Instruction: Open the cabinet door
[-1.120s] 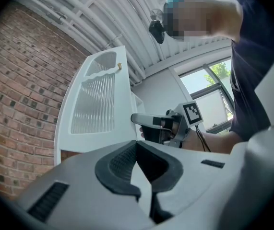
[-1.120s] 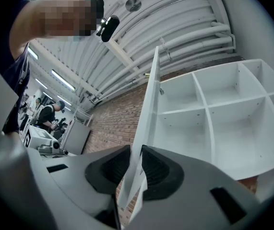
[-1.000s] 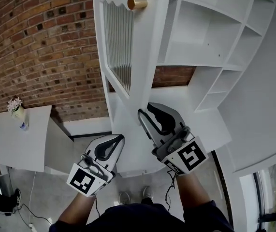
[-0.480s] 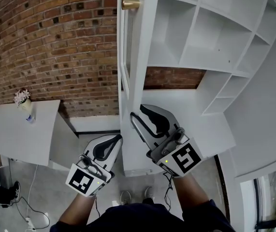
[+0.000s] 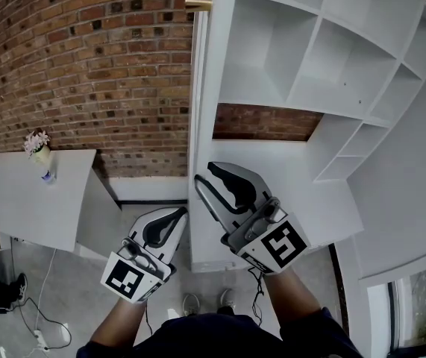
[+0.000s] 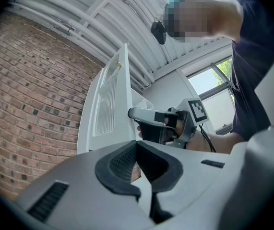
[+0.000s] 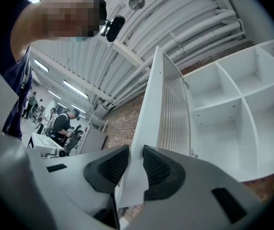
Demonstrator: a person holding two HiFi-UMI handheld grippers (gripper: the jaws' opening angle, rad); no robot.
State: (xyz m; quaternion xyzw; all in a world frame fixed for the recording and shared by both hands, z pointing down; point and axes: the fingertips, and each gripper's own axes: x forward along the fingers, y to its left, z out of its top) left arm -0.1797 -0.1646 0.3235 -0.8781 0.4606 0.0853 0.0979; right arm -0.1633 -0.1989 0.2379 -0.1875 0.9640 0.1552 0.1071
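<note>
Brick backdrop (image 5: 86,66) — white cabinet door (image 5: 196,88) edge-on, brass knob (image 5: 198,1).

The cabinet door (image 5: 200,88) is a tall white panel swung well out from the white cabinet (image 5: 309,73), so that the head view catches it almost edge-on as a narrow upright strip beside the open shelf compartments. A small round brass-coloured knob (image 5: 198,2) juts from its outer face high up, towards the brick wall side. In the right gripper view the door (image 7: 151,128) shows its inner face, a plain white frame around a long panel of vertically ribbed glass (image 7: 174,119), and in the left gripper view its outer face (image 6: 109,114) stands upright.
</note>
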